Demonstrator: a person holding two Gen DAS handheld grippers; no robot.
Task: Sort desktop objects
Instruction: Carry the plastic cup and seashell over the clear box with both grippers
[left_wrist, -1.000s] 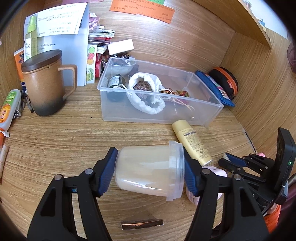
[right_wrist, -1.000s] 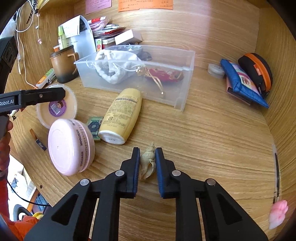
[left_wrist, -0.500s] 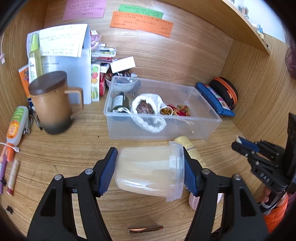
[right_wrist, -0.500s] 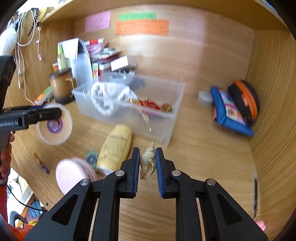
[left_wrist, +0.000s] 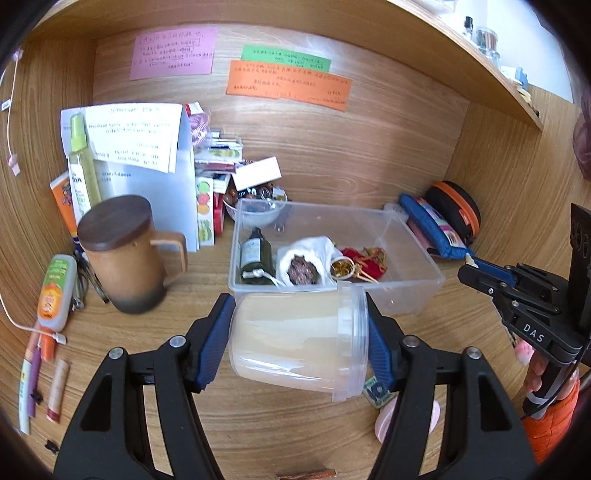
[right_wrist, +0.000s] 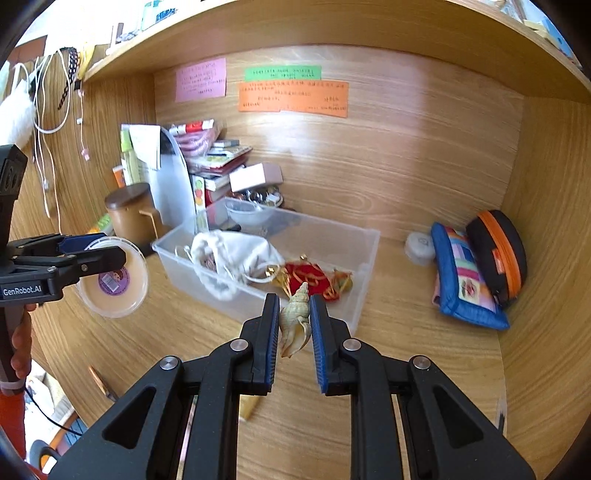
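My left gripper (left_wrist: 299, 339) is shut on a clear plastic tub with cream contents (left_wrist: 295, 339), held on its side above the desk, in front of the clear storage box (left_wrist: 417, 291). The tub also shows in the right wrist view (right_wrist: 114, 280), with the left gripper (right_wrist: 99, 258) at the left. My right gripper (right_wrist: 293, 321) is shut on a small spiral seashell (right_wrist: 293, 319), raised in front of the storage box's (right_wrist: 365, 240) near right corner. The right gripper shows in the left wrist view (left_wrist: 469, 264). The box holds a white pouch (left_wrist: 306, 258), a dark bottle (left_wrist: 253, 258) and red-gold trinkets (left_wrist: 364, 260).
A brown lidded mug (left_wrist: 125, 254), papers and books stand at the back left. Pens and tubes (left_wrist: 55, 291) lie at the left. A blue pouch (right_wrist: 465, 280) and a black-orange case (right_wrist: 498, 251) lean at the right wall. A pink lid (left_wrist: 388, 421) lies below the tub.
Both grippers have lifted away from the desk, each with its object in it. The yellow bottle and pink lid have dropped out of the right wrist view.
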